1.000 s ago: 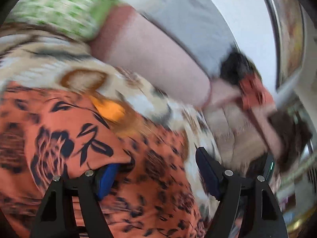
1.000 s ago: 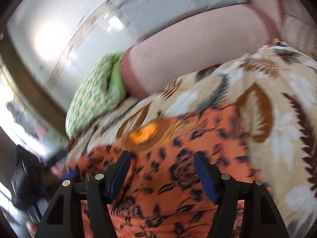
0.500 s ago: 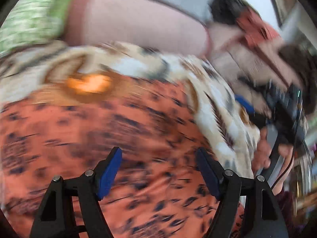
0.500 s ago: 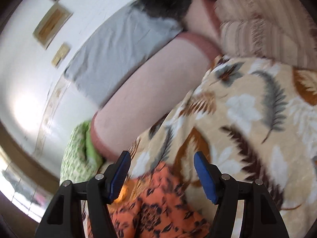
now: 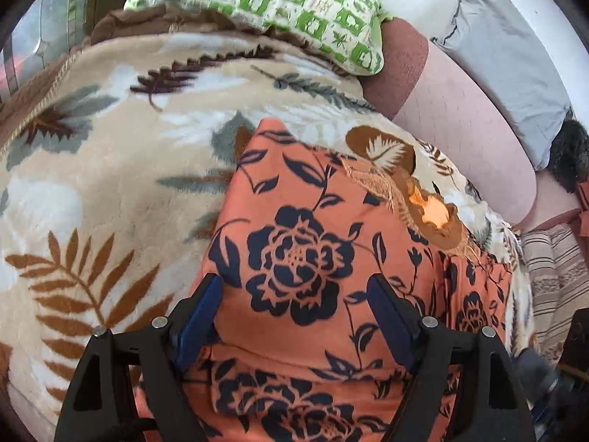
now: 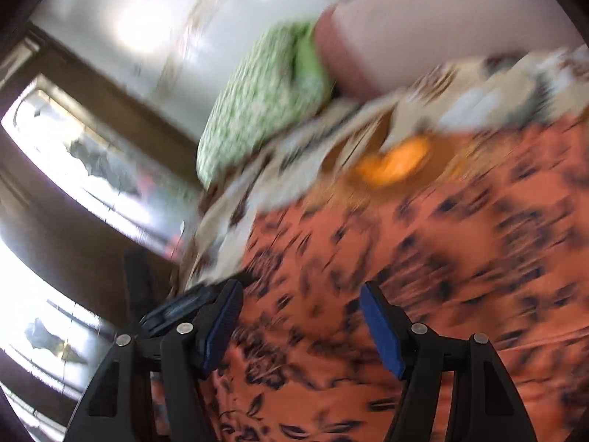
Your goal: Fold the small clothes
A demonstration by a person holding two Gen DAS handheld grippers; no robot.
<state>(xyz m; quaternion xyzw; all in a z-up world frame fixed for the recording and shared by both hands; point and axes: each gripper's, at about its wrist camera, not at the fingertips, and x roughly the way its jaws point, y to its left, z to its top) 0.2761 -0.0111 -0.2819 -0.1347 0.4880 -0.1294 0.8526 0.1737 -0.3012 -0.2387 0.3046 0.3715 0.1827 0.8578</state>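
An orange garment with dark navy flowers (image 5: 313,243) lies on a beige leaf-patterned blanket (image 5: 110,154), with a folded layer across its near part. My left gripper (image 5: 294,316) is open and hovers just above the garment's near part, its blue pads on either side of a large flower. In the right wrist view the same garment (image 6: 423,258) is blurred by motion. My right gripper (image 6: 300,320) is open over the garment near its left edge.
A green and white patterned pillow (image 5: 279,3) lies at the blanket's far edge beside a pink bolster (image 5: 460,125) and a grey pillow (image 5: 515,55). A window with a dark wooden frame (image 6: 73,184) is on the left in the right wrist view.
Both grippers have swung over the garment. The left view has turned left to the pillow and steadied. The right view has swung from the bolster back down onto the orange cloth.
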